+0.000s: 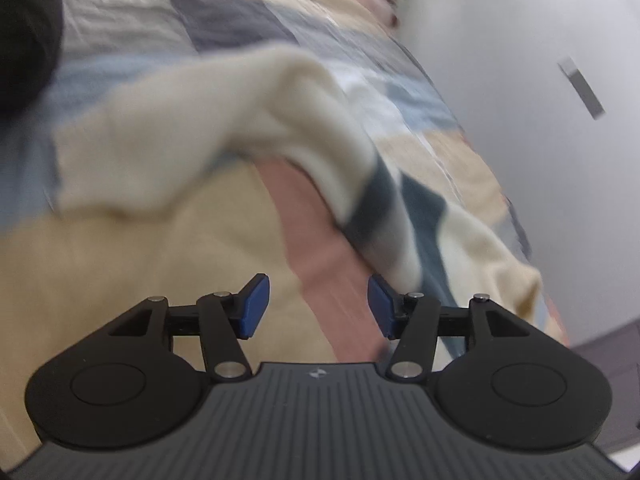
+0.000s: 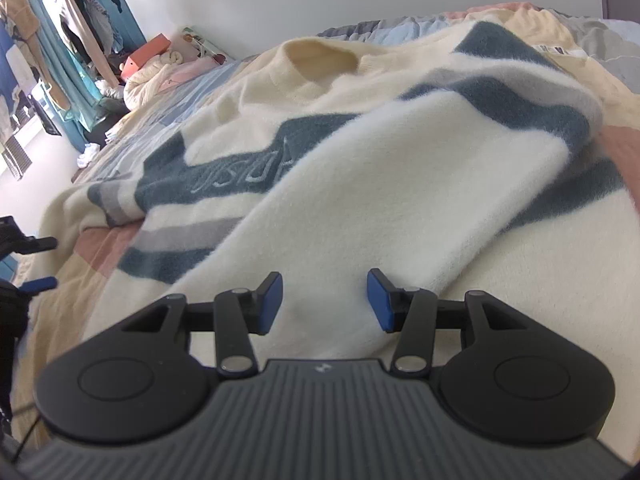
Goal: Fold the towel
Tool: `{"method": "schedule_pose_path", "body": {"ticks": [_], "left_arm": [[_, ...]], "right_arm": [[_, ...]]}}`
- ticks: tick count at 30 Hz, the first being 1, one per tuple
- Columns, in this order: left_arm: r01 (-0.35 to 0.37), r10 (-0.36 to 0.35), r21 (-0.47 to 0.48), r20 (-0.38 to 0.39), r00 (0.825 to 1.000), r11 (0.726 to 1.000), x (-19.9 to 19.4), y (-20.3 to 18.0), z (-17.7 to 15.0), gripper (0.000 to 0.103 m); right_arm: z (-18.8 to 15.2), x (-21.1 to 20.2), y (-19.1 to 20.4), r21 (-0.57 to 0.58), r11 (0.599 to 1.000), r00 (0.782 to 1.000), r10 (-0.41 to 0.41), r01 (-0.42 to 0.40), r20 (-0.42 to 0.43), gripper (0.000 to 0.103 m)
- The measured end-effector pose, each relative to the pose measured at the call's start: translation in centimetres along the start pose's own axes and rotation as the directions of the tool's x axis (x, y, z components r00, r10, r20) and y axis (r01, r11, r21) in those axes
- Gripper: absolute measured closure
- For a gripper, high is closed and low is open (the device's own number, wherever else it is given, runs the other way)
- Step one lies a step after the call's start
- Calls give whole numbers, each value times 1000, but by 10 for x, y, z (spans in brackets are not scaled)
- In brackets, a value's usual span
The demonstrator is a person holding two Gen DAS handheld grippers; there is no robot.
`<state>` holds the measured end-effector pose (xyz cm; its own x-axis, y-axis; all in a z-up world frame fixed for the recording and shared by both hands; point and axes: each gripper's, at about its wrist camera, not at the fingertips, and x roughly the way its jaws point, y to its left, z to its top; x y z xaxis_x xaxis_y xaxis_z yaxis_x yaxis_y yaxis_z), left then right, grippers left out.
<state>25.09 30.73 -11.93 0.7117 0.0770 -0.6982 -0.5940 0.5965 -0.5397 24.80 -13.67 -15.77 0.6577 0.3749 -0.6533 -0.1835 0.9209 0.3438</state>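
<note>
A cream sweater (image 2: 360, 184) with teal and grey bands is spread on a patchwork quilt (image 2: 540, 20) that covers a bed. Its neck opening is turned toward the far wall, and one sleeve is laid across the front of the body, over a teal panel with stitched lettering. The cuff end of that sleeve is seen directly ahead of the right gripper (image 2: 325, 300), whose blue pads (image 2: 378, 304) are held wide apart with nothing clamped between them; the fabric lies just beyond and below them.

In the blurred left wrist view, the left gripper (image 1: 318, 306) is likewise shown spread open and empty above a pink patch of the quilt (image 1: 120, 260). The other sleeve (image 1: 224, 128) is seen lying out across the quilt ahead of it, with its striped part near the right-hand pad (image 1: 380, 304); whether cloth and pad touch cannot be told.

Hanging clothes (image 2: 68, 12) are seen at the far left of the room.
</note>
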Motion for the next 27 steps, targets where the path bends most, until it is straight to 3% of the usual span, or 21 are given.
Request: {"method": "schedule_pose_path", "body": {"ticks": [3,6,8,9,14,17,19,24,26,27], "left_arm": [[-100,96,56,66,993,993,-3,8,28,41],[-228,205,143,159,966,963,-4,22,48,41],[-292,263,113,217,940,950,-8,40,53,41],[-313,290,78,220,931,946,-7,48,54,41],[-338,338,-29,152,929,941,0,75,51,41],[-406,408,-45,153,900,913,2,76,52,31],[-431,437,-74,146,887,899,3,83,49,30],[-357,371,-138,98,923,924,22,103,55,31],[-360,371,-118,97,924,926,25,103,53,32],[-360,368,-90,105,924,929,25,100,51,39]], "right_arm": [[1,0,-2,14,1000,1000,7,-7,0,54],[2,0,-3,30,999,1000,16,-16,0,54],[2,0,-5,49,999,1000,22,-22,0,54],[2,0,-6,61,998,1000,26,-26,0,52],[1,-1,-6,97,994,999,41,-41,0,52],[0,-2,-6,104,994,999,47,-46,-1,52],[-1,-3,-7,117,992,999,53,-53,0,52],[-1,-4,-9,139,988,998,63,-62,-1,52],[-1,-4,-9,143,988,998,64,-63,-1,52],[0,-4,-9,146,987,998,65,-64,-2,52]]}}
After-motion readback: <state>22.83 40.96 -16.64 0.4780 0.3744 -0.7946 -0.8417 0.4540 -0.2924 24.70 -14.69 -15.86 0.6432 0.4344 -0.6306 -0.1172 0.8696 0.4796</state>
